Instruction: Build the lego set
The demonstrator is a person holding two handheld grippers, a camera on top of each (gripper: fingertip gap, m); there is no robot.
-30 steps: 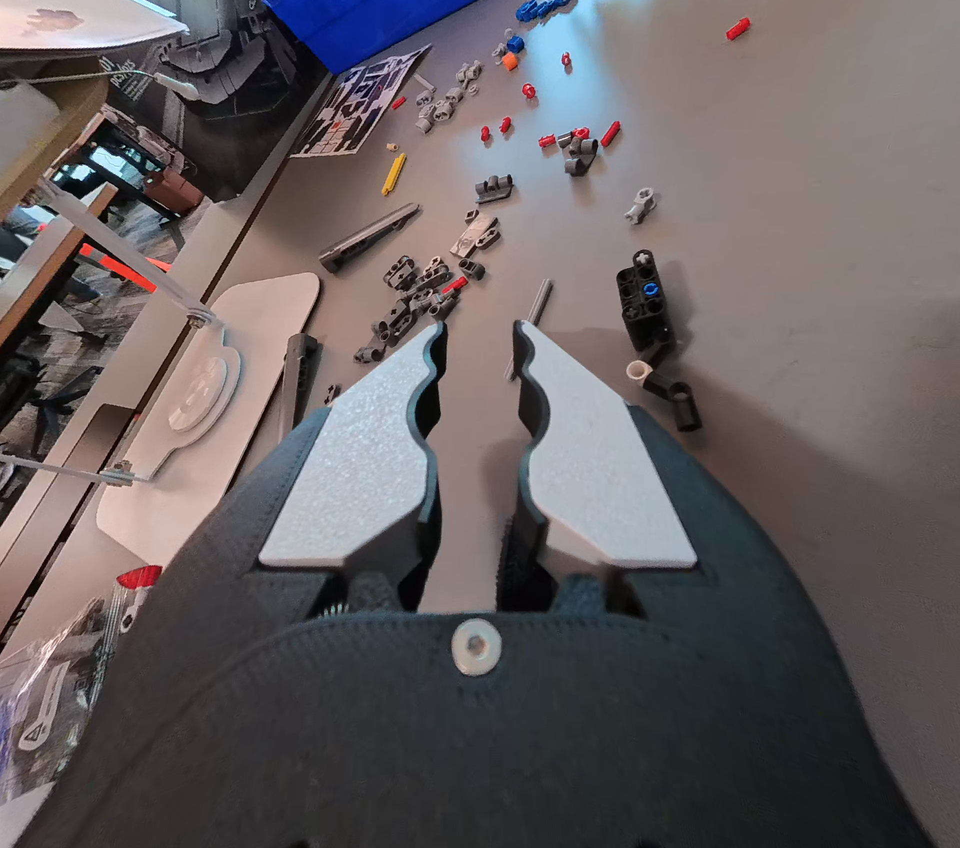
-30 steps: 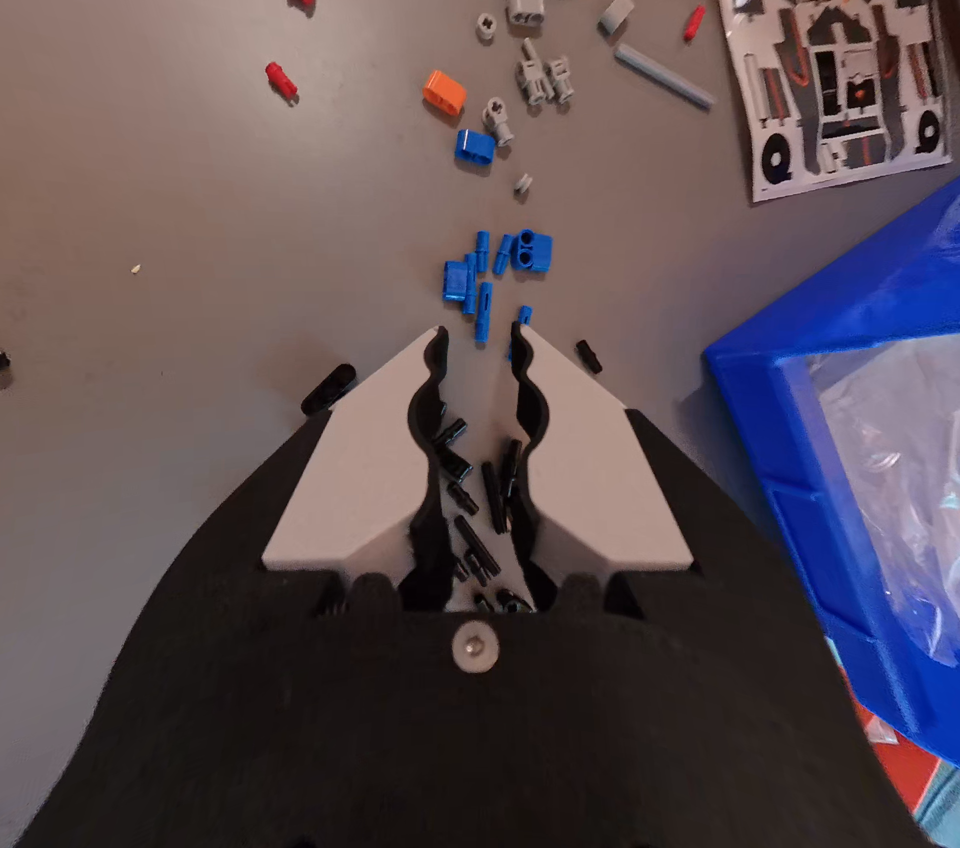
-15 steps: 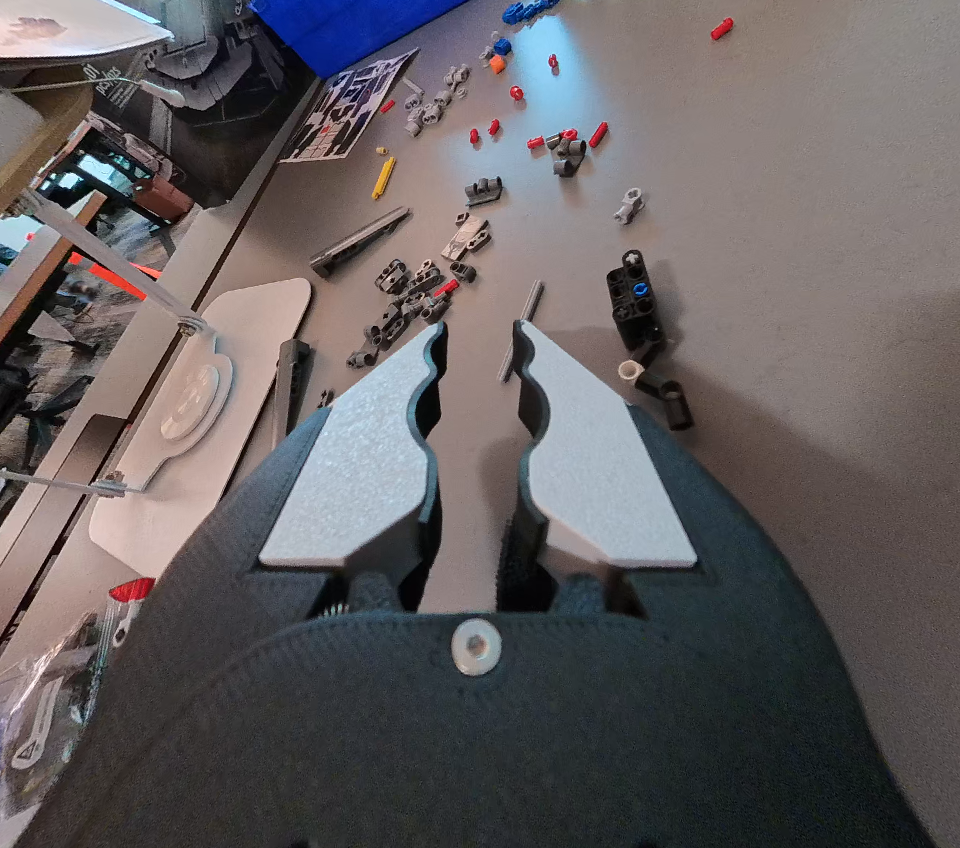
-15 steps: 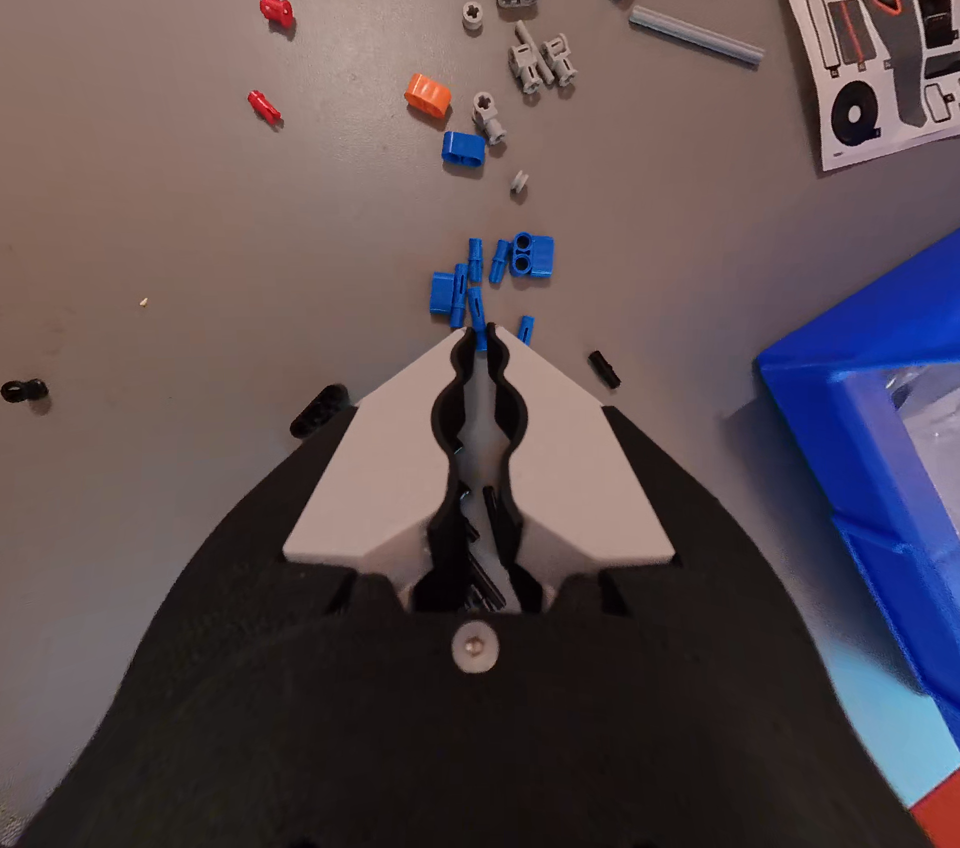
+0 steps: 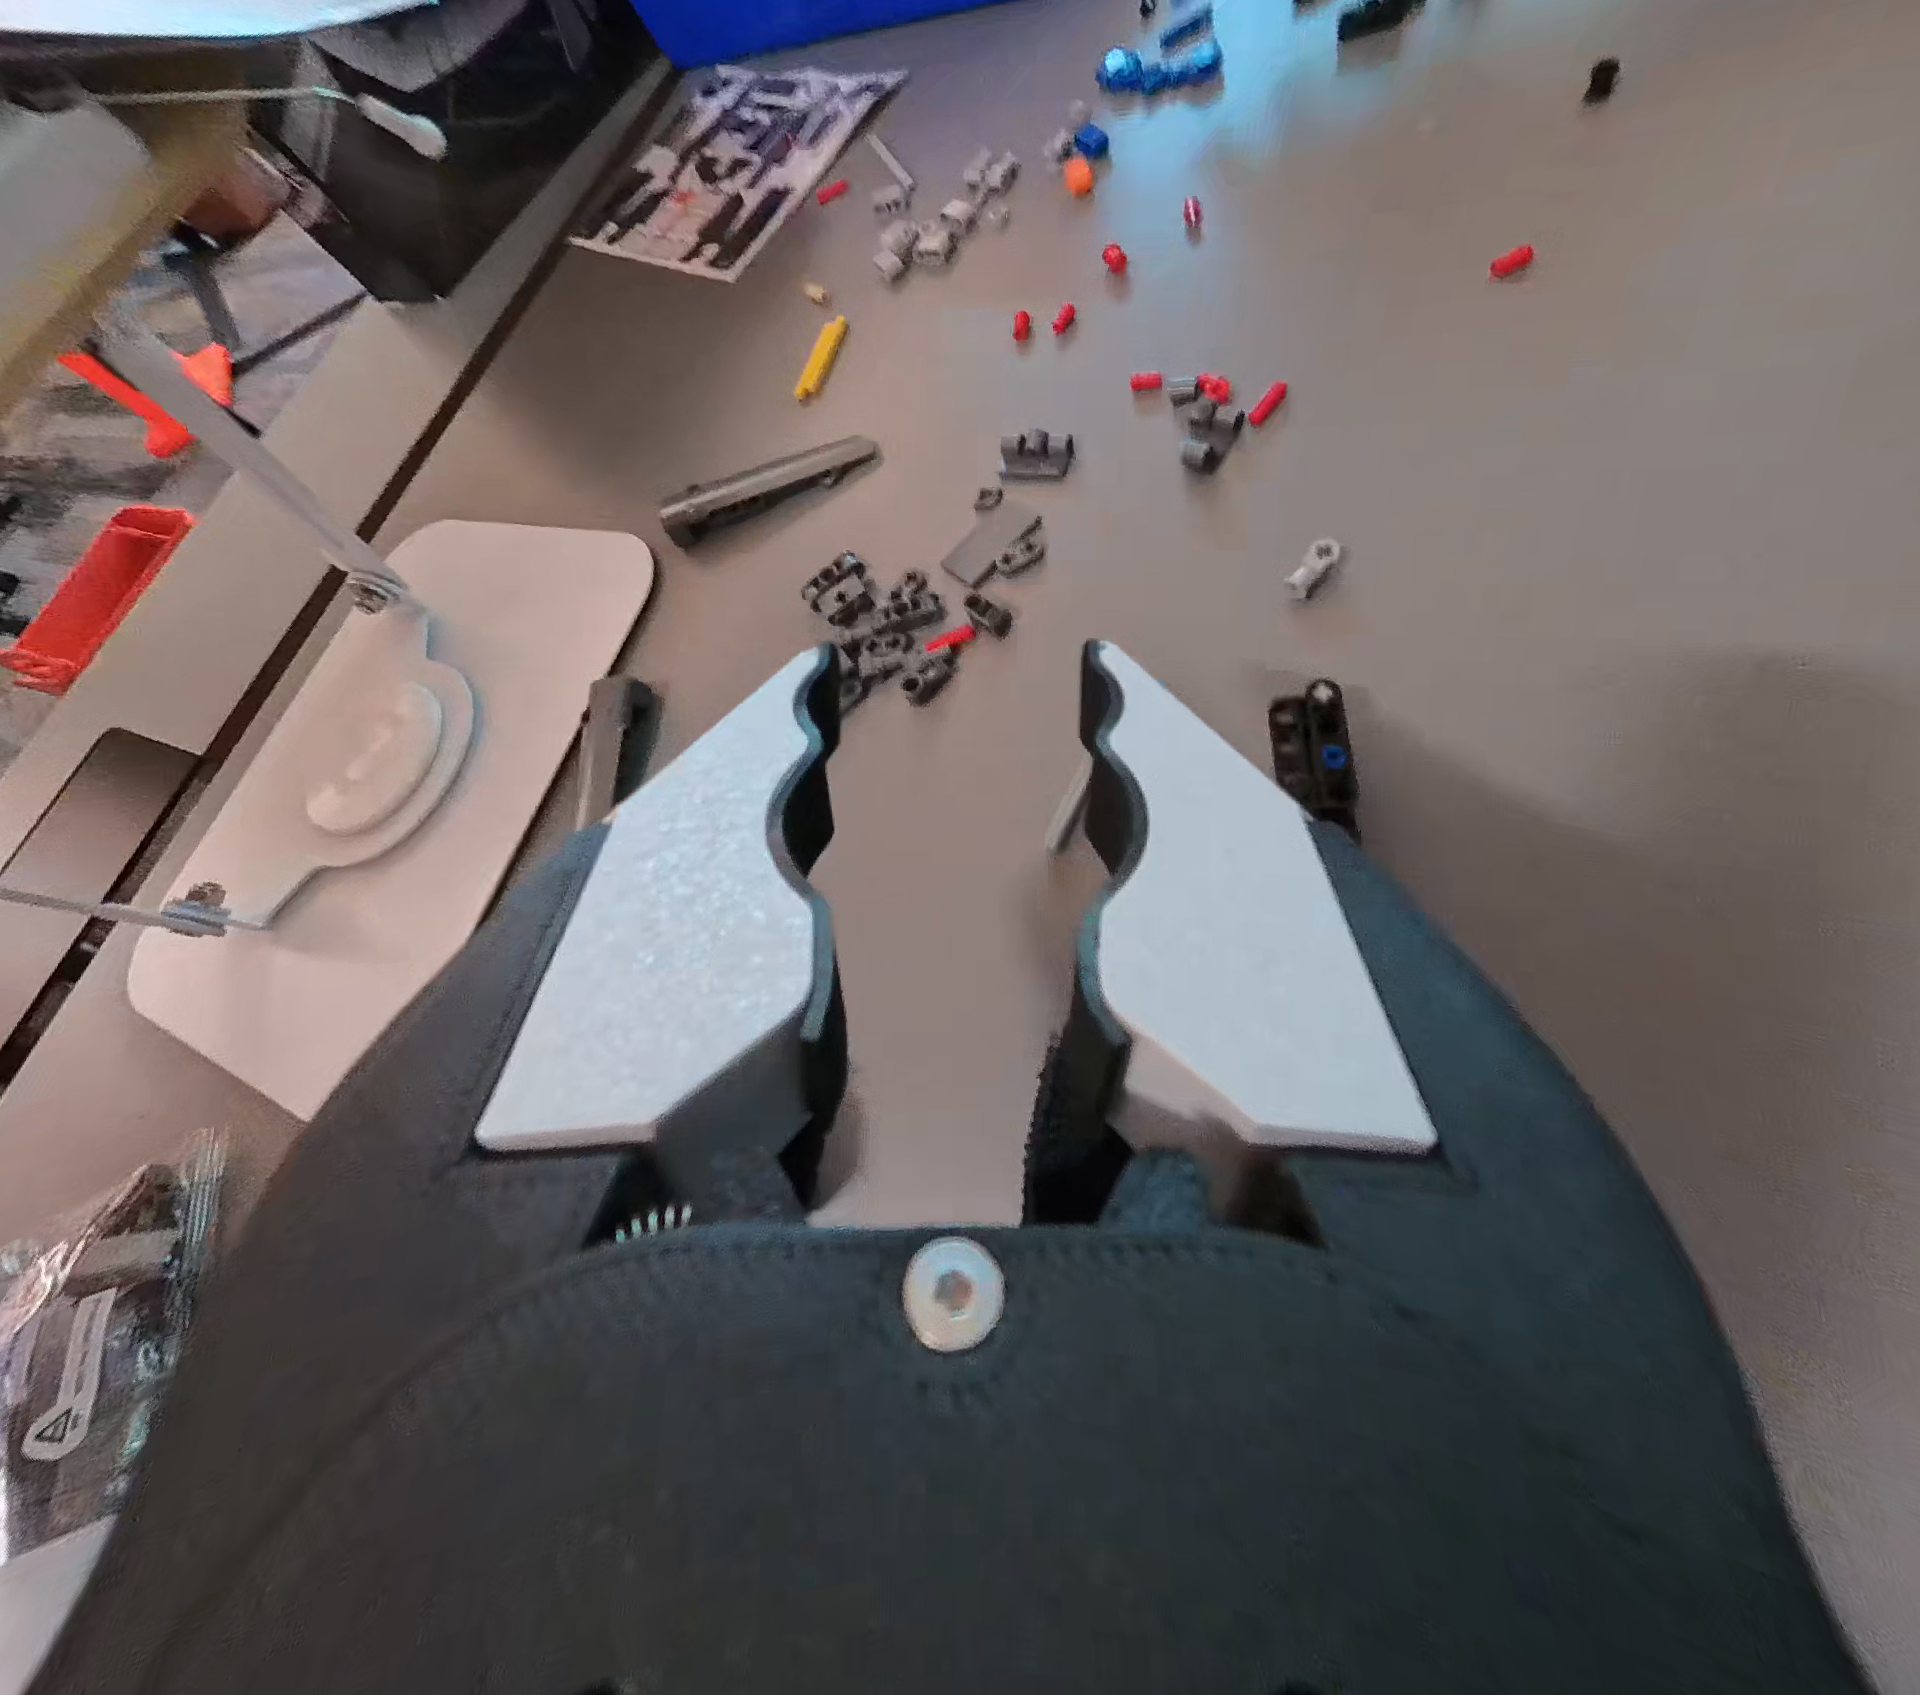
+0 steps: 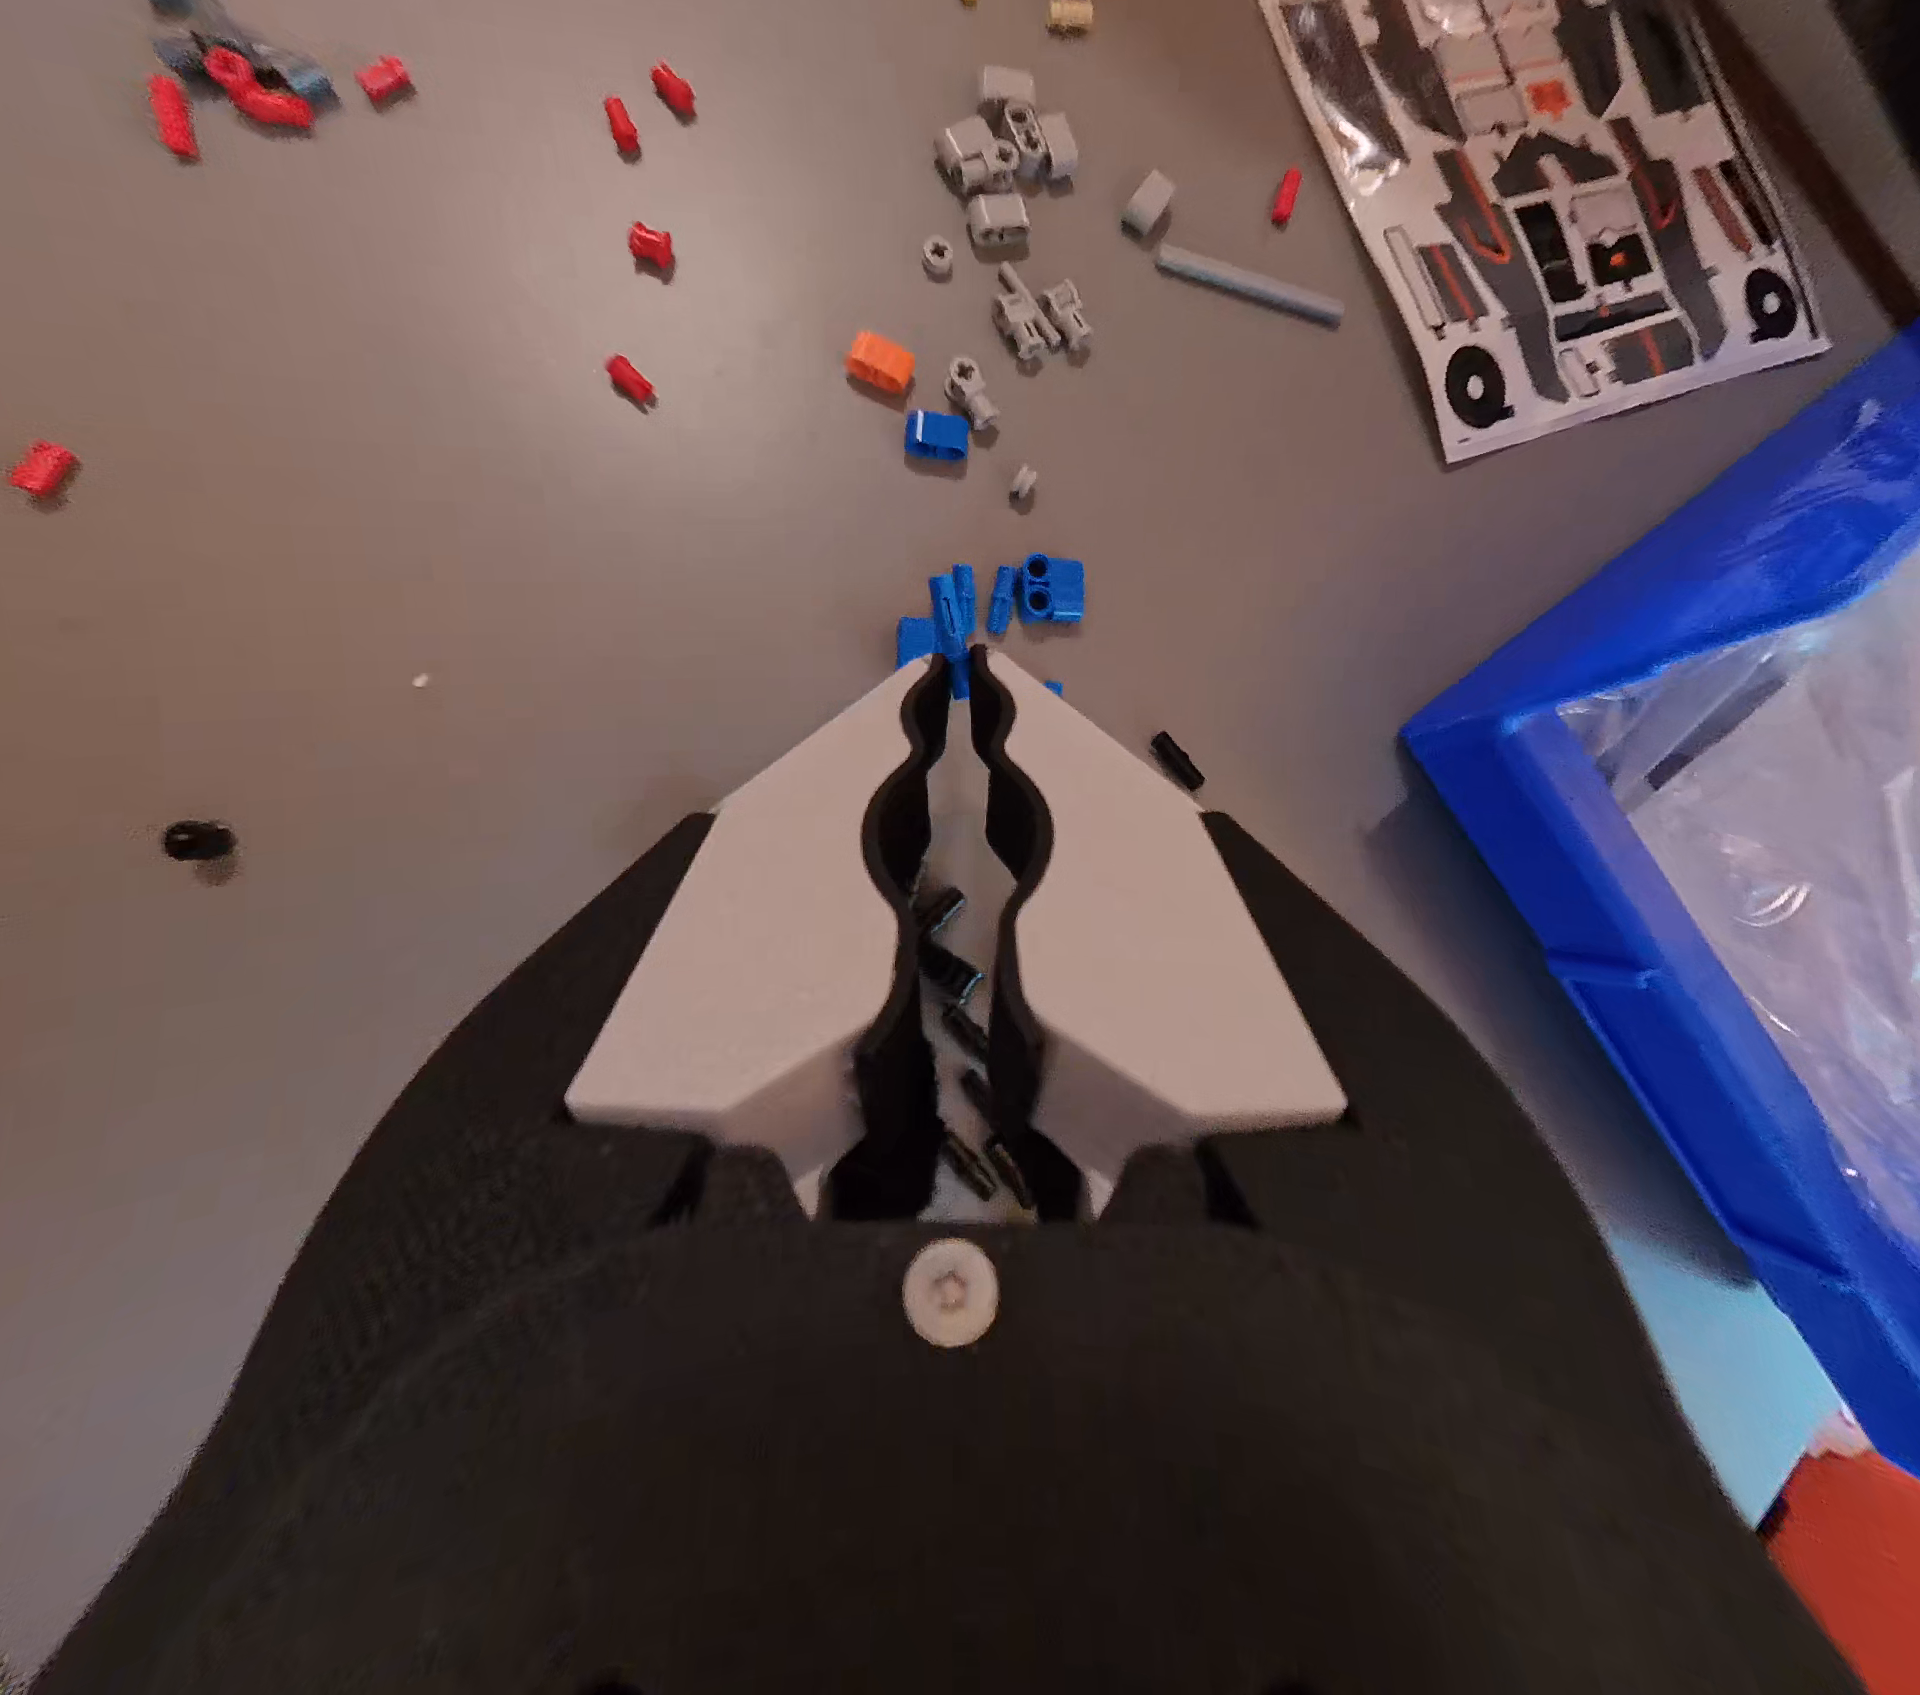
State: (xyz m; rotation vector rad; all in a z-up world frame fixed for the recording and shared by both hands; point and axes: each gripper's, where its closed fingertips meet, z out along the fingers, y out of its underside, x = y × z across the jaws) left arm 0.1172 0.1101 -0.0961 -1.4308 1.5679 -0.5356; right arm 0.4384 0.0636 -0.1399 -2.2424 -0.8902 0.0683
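Pinching a small blue peg (image 6: 958, 677) between its fingertips, the right gripper (image 6: 958, 671) has its jaws drawn almost together on the peg's near end, with the rest of the peg pointing away. Just beyond the peg lies a cluster of other blue pieces (image 6: 1049, 596), and a blue bin (image 6: 1558, 824) stands off to the right of that cluster. Such a peg looks light, hard and smooth, so it could twist or slip if gripped by the tip only; a hold across its middle would likely be steadier.

The left gripper (image 5: 958, 689) has its jaws spread wide with nothing between them, hovering over the grey table (image 5: 1558, 502). Nearest to it, just past the left fingertip, is a heap of dark grey pieces (image 5: 883, 617); a black block (image 5: 1314, 746) lies beside the right finger.
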